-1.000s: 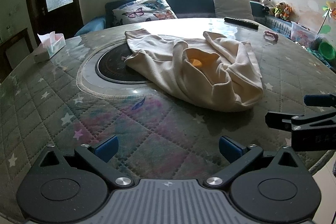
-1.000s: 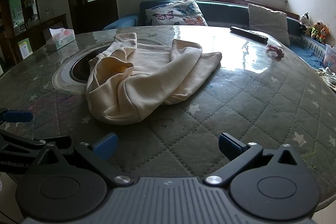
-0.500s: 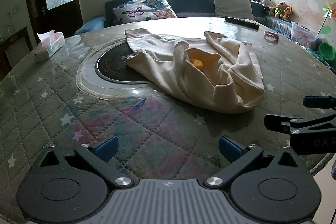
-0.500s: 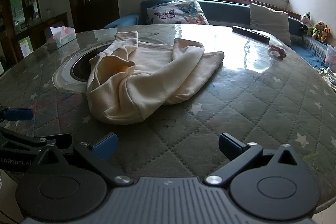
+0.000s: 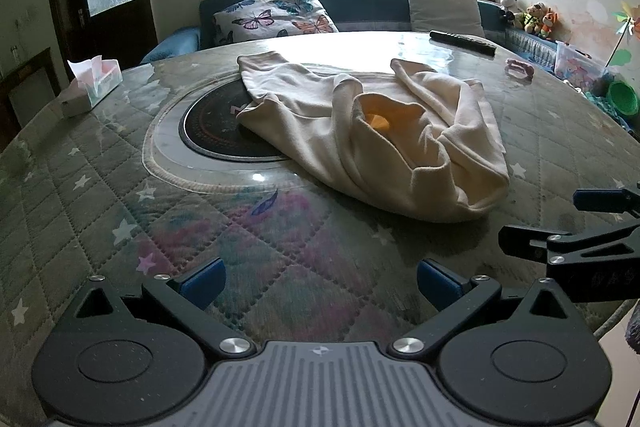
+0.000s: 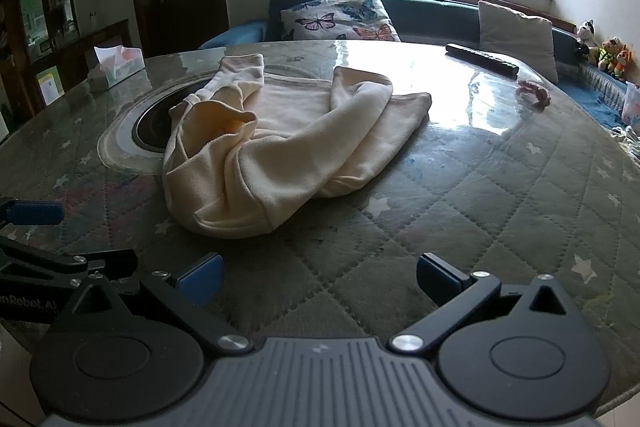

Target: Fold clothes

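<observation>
Barely anything moved: both tools crept slightly toward the cream garment [image 5: 372, 131], which lies crumpled mid-bench [image 5: 120, 211]. Your left tool [image 5: 320, 281] and right tool [image 6: 320, 277] are spread, empty (pre-grasp staging, likely).

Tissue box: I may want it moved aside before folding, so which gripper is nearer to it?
Left. The tissue box sits far left on the table; the left gripper is on that side, the right gripper further right, beyond the cream garment.

cream garment [image 5: 372, 131] | crumpled, unfolded | lying on table centre
</observation>
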`<state>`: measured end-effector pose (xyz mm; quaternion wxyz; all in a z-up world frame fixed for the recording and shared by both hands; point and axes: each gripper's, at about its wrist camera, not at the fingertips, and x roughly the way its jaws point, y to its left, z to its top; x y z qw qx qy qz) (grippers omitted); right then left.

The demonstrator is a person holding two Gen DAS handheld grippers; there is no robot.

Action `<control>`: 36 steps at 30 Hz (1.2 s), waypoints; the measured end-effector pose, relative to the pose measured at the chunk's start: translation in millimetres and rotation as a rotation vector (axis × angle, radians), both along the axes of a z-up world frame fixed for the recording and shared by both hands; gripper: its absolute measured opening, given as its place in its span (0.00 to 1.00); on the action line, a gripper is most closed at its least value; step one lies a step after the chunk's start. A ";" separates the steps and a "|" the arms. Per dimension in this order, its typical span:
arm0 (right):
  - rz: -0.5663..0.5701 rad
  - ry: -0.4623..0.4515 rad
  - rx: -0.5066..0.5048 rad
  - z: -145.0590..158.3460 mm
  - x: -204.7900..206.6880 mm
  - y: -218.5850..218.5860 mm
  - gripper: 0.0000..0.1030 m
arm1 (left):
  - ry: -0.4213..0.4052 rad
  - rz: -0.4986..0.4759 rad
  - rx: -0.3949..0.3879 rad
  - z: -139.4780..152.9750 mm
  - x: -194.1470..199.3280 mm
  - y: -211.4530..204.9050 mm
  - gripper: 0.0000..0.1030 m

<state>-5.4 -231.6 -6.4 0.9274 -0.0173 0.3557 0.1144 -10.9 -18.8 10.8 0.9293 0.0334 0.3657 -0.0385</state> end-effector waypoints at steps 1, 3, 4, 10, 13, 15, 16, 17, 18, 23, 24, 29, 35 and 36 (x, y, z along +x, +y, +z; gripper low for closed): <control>0.001 0.002 0.000 -0.4 0.8 0.2 1.00 | 0.001 0.000 0.000 0.0 0.9 0.2 1.00; 0.002 0.004 0.002 -0.8 2.2 0.5 1.00 | 0.002 0.000 -0.002 0.5 2.6 0.4 1.00; 0.003 0.004 0.002 -0.9 2.9 0.6 1.00 | 0.002 0.000 -0.003 0.8 3.5 0.6 1.00; 0.010 0.006 0.004 -0.7 7.7 2.6 1.00 | -0.003 0.001 -0.007 4.7 8.7 1.9 1.00; 0.015 0.002 0.010 1.2 11.0 3.8 1.00 | -0.011 0.003 -0.012 8.7 11.7 3.5 1.00; 0.019 0.000 0.015 3.0 13.7 4.5 1.00 | -0.014 0.003 -0.015 11.3 14.2 4.7 1.00; 0.020 -0.002 0.018 3.8 14.8 4.6 1.00 | -0.015 0.004 -0.015 12.4 15.6 5.4 1.00; 0.023 -0.004 0.021 4.8 16.1 4.7 1.00 | -0.016 0.004 -0.016 13.4 17.3 6.0 1.00; 0.025 -0.006 0.025 6.0 17.7 4.5 1.00 | -0.018 0.004 -0.016 14.6 19.1 6.7 1.00; 0.025 -0.013 0.046 13.7 30.2 0.0 1.00 | -0.032 0.005 -0.012 22.3 28.5 9.7 1.00; 0.024 -0.014 0.054 15.7 33.4 -1.8 1.00 | -0.036 0.004 -0.013 24.6 30.8 10.7 1.00; 0.018 -0.009 0.106 25.7 52.3 -12.5 1.00 | -0.069 0.004 -0.013 37.5 45.4 14.8 1.00; -0.001 0.001 0.146 32.3 80.9 -25.7 1.00 | -0.101 -0.016 -0.006 50.7 72.8 12.3 1.00; -0.003 0.001 0.145 32.9 85.6 -26.9 1.00 | -0.107 -0.020 -0.005 52.8 77.8 11.5 1.00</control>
